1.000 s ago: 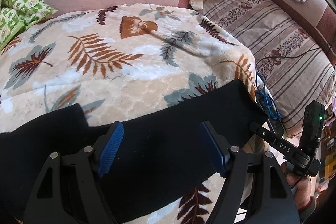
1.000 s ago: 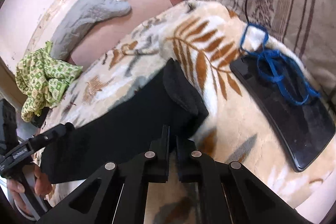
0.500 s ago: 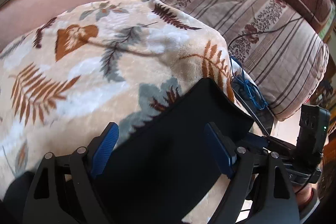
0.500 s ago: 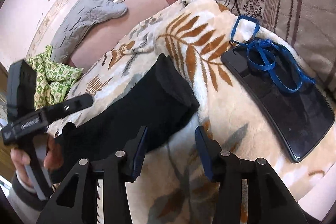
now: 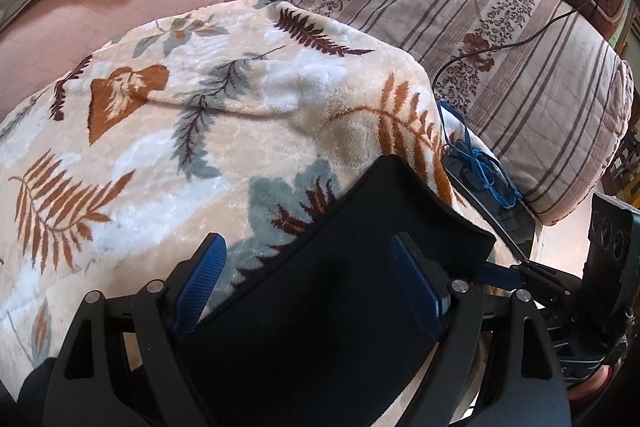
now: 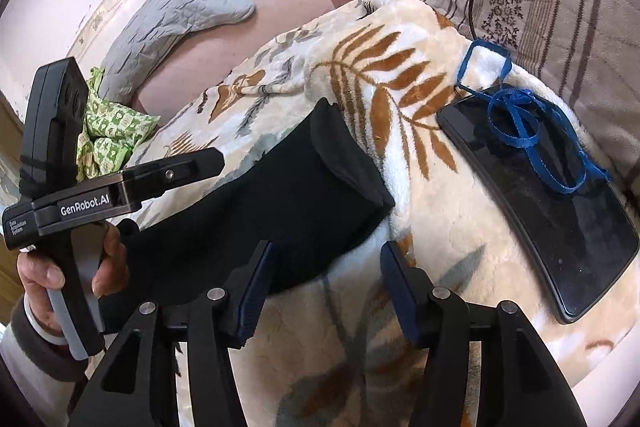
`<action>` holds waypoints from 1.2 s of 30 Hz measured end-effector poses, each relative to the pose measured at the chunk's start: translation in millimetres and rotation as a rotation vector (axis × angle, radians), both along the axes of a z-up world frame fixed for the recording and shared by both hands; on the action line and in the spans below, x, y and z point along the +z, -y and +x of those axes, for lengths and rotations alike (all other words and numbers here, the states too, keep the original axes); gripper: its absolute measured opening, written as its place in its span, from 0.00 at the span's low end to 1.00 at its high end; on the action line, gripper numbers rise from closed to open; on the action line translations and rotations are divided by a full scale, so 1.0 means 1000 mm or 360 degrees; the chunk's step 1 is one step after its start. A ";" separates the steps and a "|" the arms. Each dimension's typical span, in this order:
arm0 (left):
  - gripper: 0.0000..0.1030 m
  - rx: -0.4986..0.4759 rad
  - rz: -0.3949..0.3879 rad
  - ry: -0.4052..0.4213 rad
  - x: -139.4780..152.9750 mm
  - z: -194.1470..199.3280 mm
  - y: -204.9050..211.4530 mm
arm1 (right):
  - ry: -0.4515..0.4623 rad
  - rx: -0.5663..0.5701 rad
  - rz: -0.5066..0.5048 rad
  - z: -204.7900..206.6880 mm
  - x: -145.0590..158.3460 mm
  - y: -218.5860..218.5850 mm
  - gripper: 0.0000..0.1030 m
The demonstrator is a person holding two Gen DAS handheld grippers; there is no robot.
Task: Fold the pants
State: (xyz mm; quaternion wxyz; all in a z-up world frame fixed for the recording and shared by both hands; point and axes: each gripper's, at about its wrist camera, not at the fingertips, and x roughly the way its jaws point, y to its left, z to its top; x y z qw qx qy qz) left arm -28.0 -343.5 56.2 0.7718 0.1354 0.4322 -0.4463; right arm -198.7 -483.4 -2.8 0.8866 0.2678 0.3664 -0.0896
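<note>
Left wrist view: the left claw (image 5: 308, 291) hangs spread wide over the black pants (image 5: 320, 307), pinching nothing — the pants lie folded on the leaf-patterned blanket (image 5: 200, 147) covering the bed. Right wrist view: the right claw (image 6: 324, 291) is also spread, empty, just beside the pants' end, with a dark tablet (image 6: 560, 227) and blue ribbon (image 6: 532, 131) nearby.

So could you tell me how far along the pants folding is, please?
Done: the pants lie as a long doubled strip on the blanket. In hand: nothing; left gripper and right gripper are open above them. Left: probably folding the strip shorter.
</note>
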 end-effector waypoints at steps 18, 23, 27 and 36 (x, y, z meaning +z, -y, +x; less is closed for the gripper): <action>0.82 -0.0306 0.0041 -0.0083 -0.022 0.009 0.049 | 0.0092 0.0029 0.0024 0.002 -0.007 -0.001 0.68; 0.82 -0.0385 0.0017 -0.0144 -0.028 0.015 0.061 | 0.0133 0.0021 0.0054 0.004 -0.009 0.003 0.69; 0.82 -0.0480 0.0026 -0.0163 -0.031 0.014 0.073 | 0.0156 0.0027 0.0057 0.007 -0.010 0.004 0.70; 0.82 -0.0682 0.0025 -0.0250 -0.042 0.011 0.094 | 0.0235 0.0042 0.0092 0.015 -0.014 0.006 0.70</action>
